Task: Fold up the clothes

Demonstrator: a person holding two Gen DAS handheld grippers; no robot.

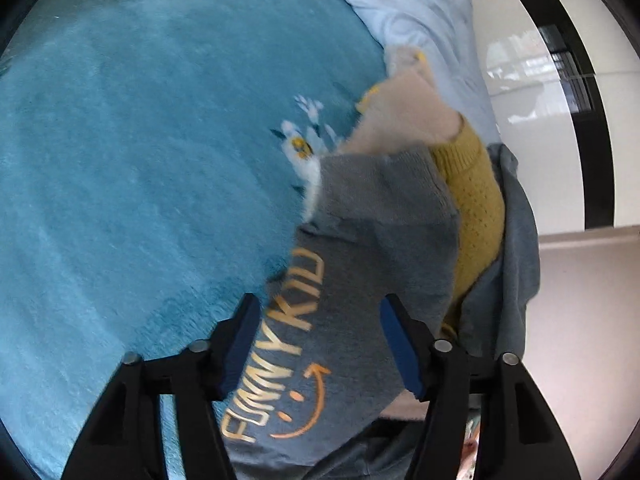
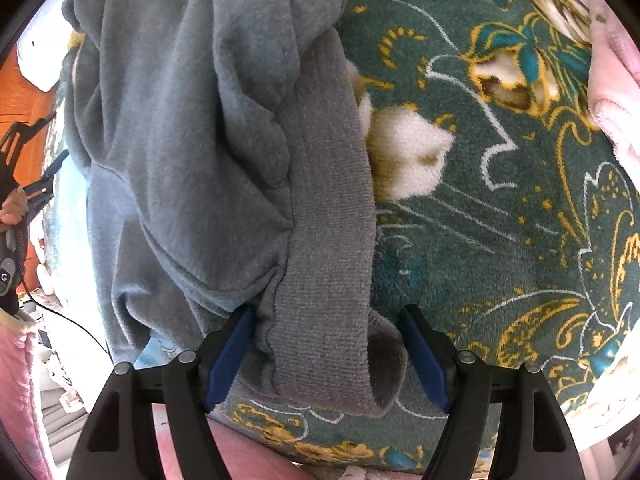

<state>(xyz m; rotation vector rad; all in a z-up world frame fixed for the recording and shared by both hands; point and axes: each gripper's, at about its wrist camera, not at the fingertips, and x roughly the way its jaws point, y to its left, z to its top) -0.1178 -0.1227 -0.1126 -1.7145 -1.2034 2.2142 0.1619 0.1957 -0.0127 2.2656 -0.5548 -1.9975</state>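
Soft grey "FUNNY KID" sweatshirt (image 1: pixel 352 304), ribbed hem bunched, lies between both spread, empty tongs: left tongs (image 1: pixel 320 344), right tongs (image 2: pixel 326 354). Beneath: plush teal floral blanket (image 2: pixel 500 208).

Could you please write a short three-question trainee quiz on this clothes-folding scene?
1. True or false: the left hand-held gripper is shut on cloth.
2. What is printed on the grey sweatshirt?
3. Between the right hand-held gripper's open jaws lies: A) the ribbed hem; B) a pink towel; C) a sock.

Key: 1. False, its jaws stand open over the print. 2. FUNNY KID. 3. A.
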